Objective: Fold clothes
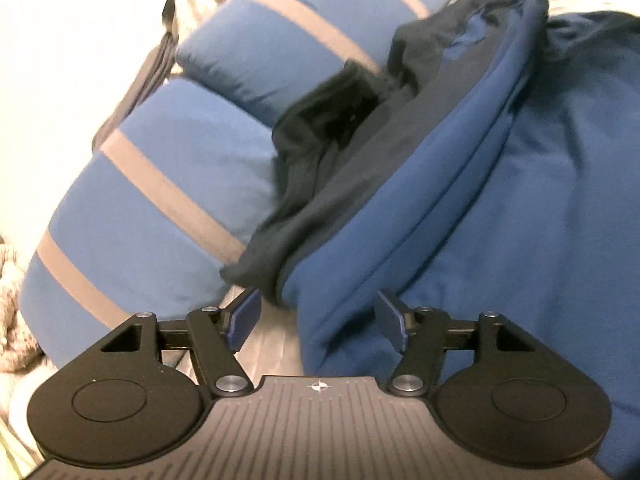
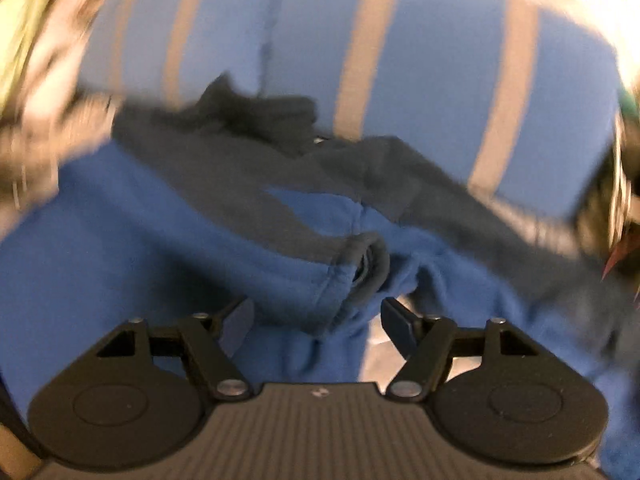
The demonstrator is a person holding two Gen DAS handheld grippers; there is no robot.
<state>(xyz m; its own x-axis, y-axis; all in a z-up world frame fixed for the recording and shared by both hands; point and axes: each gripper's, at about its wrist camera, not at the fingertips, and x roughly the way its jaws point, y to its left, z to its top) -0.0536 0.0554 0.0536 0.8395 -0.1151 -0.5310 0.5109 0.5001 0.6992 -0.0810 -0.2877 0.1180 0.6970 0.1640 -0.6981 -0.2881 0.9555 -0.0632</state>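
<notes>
Both grippers, left [image 1: 316, 320] and right [image 2: 318, 326], are held wide apart, gripping nothing. A blue-and-dark garment [image 1: 460, 208] is laid diagonally beside striped pillows [image 1: 160, 184], bunched upper right.

The soft padded pillow [image 1: 168, 184] is mid blue, crossed by grey-tan stripes; a second striped pillow [image 1: 304, 24] behind it carries the same pattern. The crumpled fleece garment [image 1: 520, 208] is deep royal blue, with a dark charcoal lining [image 1: 320, 184] along its edge. In the right wrist view that garment [image 2: 168, 248] shows the same blue with a charcoal band. Both tongs are black with blue pads [image 1: 243, 316].
</notes>
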